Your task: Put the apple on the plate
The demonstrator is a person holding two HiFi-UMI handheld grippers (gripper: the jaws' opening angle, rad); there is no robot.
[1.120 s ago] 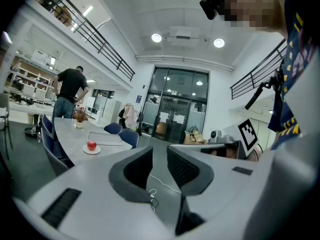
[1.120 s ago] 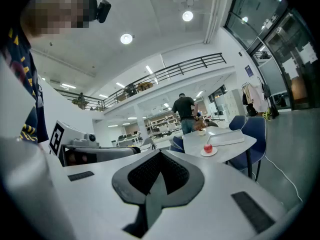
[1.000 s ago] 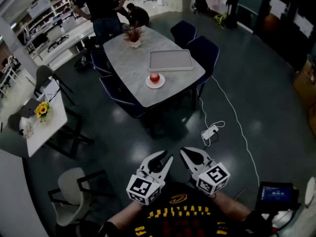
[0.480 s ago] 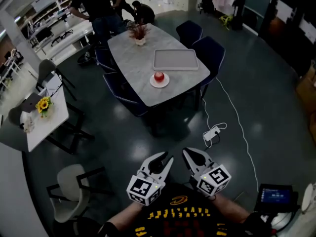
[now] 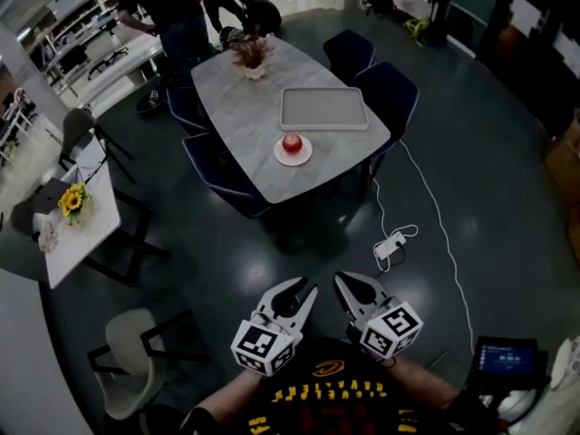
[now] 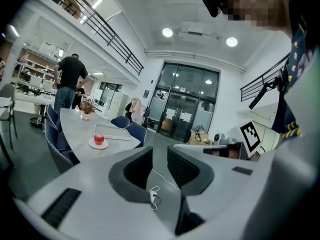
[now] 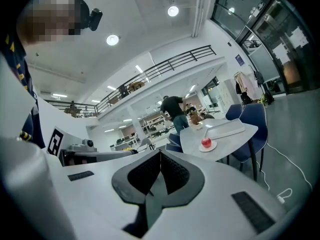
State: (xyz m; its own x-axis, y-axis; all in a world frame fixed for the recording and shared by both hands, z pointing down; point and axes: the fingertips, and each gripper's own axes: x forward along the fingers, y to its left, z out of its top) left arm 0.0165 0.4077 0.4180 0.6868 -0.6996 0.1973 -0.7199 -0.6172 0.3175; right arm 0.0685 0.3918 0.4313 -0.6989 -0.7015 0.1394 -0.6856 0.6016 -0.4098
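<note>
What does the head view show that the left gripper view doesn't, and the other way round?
Only the head view: the yellow flowers, a lit screen and a beige chair. Only the left gripper view: the ceiling lights, the glass doors and the upper railing. Both: the left claw, open and empty, the grey table, the apple sitting on its plate, the tray, a standing person and the white power strip on the floor.
</note>
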